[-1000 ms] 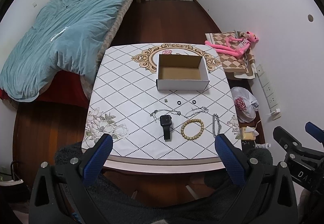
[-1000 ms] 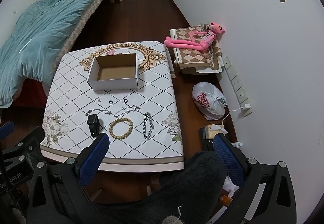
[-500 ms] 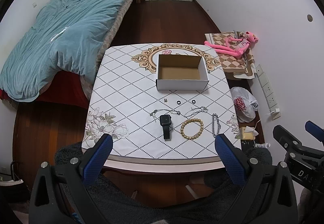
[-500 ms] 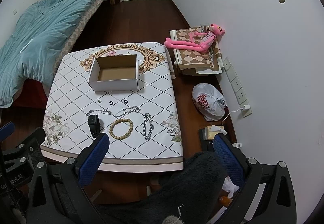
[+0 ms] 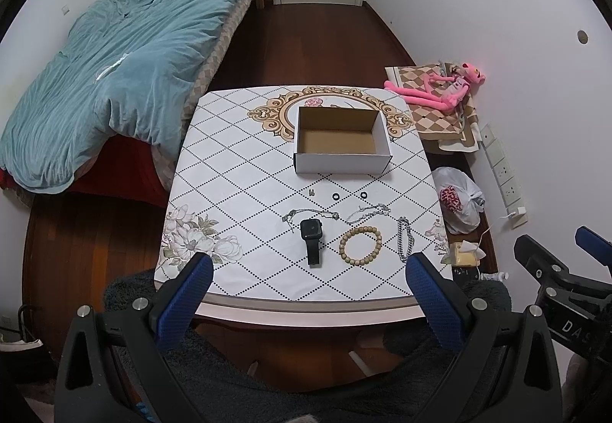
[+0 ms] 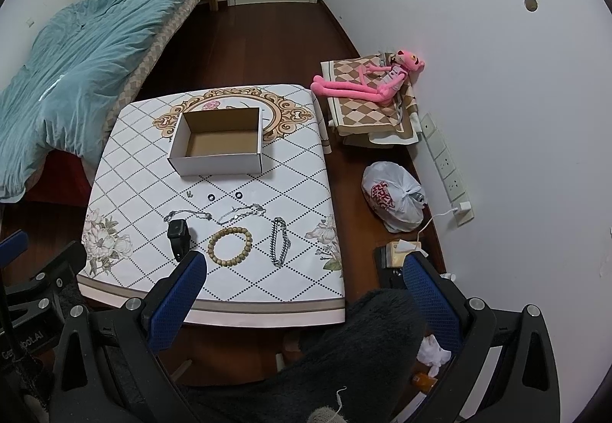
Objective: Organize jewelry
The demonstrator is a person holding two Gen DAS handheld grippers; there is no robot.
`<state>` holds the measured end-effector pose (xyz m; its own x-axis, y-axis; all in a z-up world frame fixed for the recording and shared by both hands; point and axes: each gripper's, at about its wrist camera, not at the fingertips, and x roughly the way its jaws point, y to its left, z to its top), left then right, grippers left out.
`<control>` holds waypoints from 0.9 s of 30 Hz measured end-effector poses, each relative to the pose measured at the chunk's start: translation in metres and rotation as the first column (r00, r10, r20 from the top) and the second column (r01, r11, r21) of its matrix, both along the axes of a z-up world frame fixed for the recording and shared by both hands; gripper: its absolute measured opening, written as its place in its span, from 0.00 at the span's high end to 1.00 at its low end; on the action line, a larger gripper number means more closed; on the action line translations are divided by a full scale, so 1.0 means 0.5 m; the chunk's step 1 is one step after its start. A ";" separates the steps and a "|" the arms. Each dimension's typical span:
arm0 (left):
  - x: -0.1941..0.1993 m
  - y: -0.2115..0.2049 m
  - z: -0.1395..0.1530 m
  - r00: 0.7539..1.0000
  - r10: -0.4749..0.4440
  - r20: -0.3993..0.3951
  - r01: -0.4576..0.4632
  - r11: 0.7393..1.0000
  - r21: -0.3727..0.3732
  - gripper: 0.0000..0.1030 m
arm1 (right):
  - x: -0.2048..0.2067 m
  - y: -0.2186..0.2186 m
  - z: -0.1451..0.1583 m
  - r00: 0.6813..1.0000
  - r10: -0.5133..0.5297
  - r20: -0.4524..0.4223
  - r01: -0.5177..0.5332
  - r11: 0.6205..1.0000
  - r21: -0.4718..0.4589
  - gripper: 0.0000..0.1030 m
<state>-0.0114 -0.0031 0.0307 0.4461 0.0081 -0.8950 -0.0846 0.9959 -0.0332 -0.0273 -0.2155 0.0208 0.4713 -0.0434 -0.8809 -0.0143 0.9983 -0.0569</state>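
An open empty cardboard box (image 5: 342, 139) (image 6: 220, 141) stands at the far middle of the patterned table (image 5: 237, 193) (image 6: 306, 193). In front of it lie two small black rings (image 5: 336, 196), a tiny earring (image 5: 311, 192), two thin chains (image 5: 311, 213) (image 5: 367, 212), a black watch (image 5: 311, 237) (image 6: 178, 235), a wooden bead bracelet (image 5: 360, 245) (image 6: 230, 245) and a silver chain bracelet (image 5: 404, 243) (image 6: 279, 242). My left gripper (image 5: 308, 304) and right gripper (image 6: 302, 300) are both open and empty, held high above the table's near edge.
A bed with a blue duvet (image 5: 114, 71) is on the left. A pink plush toy (image 5: 440, 90) lies on a folded checkered cloth by the right wall. A white plastic bag (image 5: 457, 201) and a power strip are on the floor right.
Both views have shifted very slightly; the table objects have not moved and both grippers stay open.
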 end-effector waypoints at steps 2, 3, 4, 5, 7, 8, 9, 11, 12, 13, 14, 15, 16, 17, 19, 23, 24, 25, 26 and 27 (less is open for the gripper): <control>0.000 -0.001 0.002 1.000 0.000 0.001 0.000 1.000 0.001 0.00 | 0.000 -0.001 0.002 1.000 0.001 0.000 -0.001 1.000 0.001 0.00; 0.000 -0.002 0.003 1.000 0.000 0.002 0.000 1.000 -0.001 0.00 | 0.000 -0.002 0.003 1.000 0.001 0.002 -0.001 1.000 0.000 0.00; 0.001 -0.002 0.003 1.000 0.000 0.001 0.000 1.000 0.000 0.00 | 0.000 -0.003 0.004 1.000 0.002 0.003 -0.002 1.000 0.000 0.00; 0.000 -0.002 0.003 1.000 0.000 0.000 0.000 1.000 0.000 0.00 | 0.000 -0.001 0.003 1.000 0.002 0.000 -0.002 1.000 0.001 0.00; 0.000 -0.001 0.003 1.000 -0.001 0.000 0.001 1.000 -0.004 0.00 | -0.001 -0.002 0.005 1.000 0.001 0.002 -0.001 1.000 0.001 0.00; 0.001 -0.001 0.005 1.000 -0.001 0.000 0.001 1.000 -0.004 0.00 | -0.002 0.001 0.004 1.000 0.001 0.003 -0.001 1.000 -0.001 0.00; -0.001 0.001 0.004 1.000 -0.001 0.001 0.001 1.000 -0.005 0.00 | -0.002 0.001 0.004 1.000 0.001 0.003 -0.001 1.000 0.000 0.00; -0.001 0.001 0.004 1.000 -0.001 0.002 0.001 1.000 -0.005 0.00 | -0.002 0.001 0.006 1.000 0.001 0.005 -0.001 1.000 -0.001 0.00; 0.000 0.000 0.006 1.000 -0.001 0.003 0.001 1.000 -0.005 0.00 | -0.002 0.001 0.007 1.000 0.001 0.007 -0.001 1.000 -0.002 0.00; -0.001 0.000 0.007 1.000 -0.001 0.004 0.001 1.000 -0.006 0.00 | -0.002 0.001 0.009 1.000 0.001 0.009 -0.001 1.000 -0.002 0.00; -0.003 0.003 0.008 1.000 -0.002 0.005 0.002 1.000 -0.007 0.00 | -0.002 0.002 0.010 1.000 0.001 0.010 -0.001 1.000 -0.003 0.00; -0.003 0.003 0.008 1.000 -0.002 0.005 0.002 1.000 -0.007 0.00 | -0.003 0.002 0.011 1.000 0.001 0.012 -0.001 1.000 -0.004 0.00; -0.003 0.002 0.010 1.000 -0.001 0.006 0.001 1.000 -0.007 0.00 | -0.005 0.004 0.010 1.000 0.001 0.013 -0.001 1.000 -0.004 0.00; -0.003 0.003 0.008 1.000 -0.001 0.005 0.001 1.000 -0.007 0.00 | -0.006 0.004 0.010 1.000 0.001 0.014 -0.001 1.000 -0.004 0.00; -0.003 0.003 0.008 1.000 -0.001 0.006 0.001 1.000 -0.008 0.00 | -0.006 0.003 0.011 1.000 0.001 0.015 0.000 1.000 -0.003 0.00; 0.000 0.003 0.006 1.000 -0.003 0.015 0.003 1.000 0.007 0.00 | -0.005 0.003 0.007 1.000 -0.001 0.017 0.001 1.000 0.000 0.00; 0.006 0.004 0.003 1.000 0.002 0.019 -0.002 1.000 0.020 0.00 | -0.002 0.002 0.004 1.000 -0.003 0.015 0.003 1.000 0.000 0.00; 0.016 0.006 -0.003 1.000 0.008 0.020 -0.008 1.000 0.030 0.00 | 0.005 0.001 -0.002 1.000 -0.005 0.014 0.005 1.000 0.000 0.00; 0.024 0.008 -0.009 1.000 0.013 0.021 -0.014 0.999 0.038 0.00 | 0.014 0.002 -0.012 1.000 -0.008 0.008 0.008 1.000 -0.001 0.00; 0.036 0.011 -0.018 0.999 0.021 0.025 -0.022 0.998 0.052 0.00 | 0.024 0.002 -0.025 1.000 -0.011 -0.002 0.011 1.000 -0.003 0.00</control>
<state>0.0063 0.0024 0.0218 0.4670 0.0642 -0.8819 -0.1060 0.9942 0.0163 -0.0153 -0.2143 0.0085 0.4688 -0.0514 -0.8818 -0.0032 0.9982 -0.0599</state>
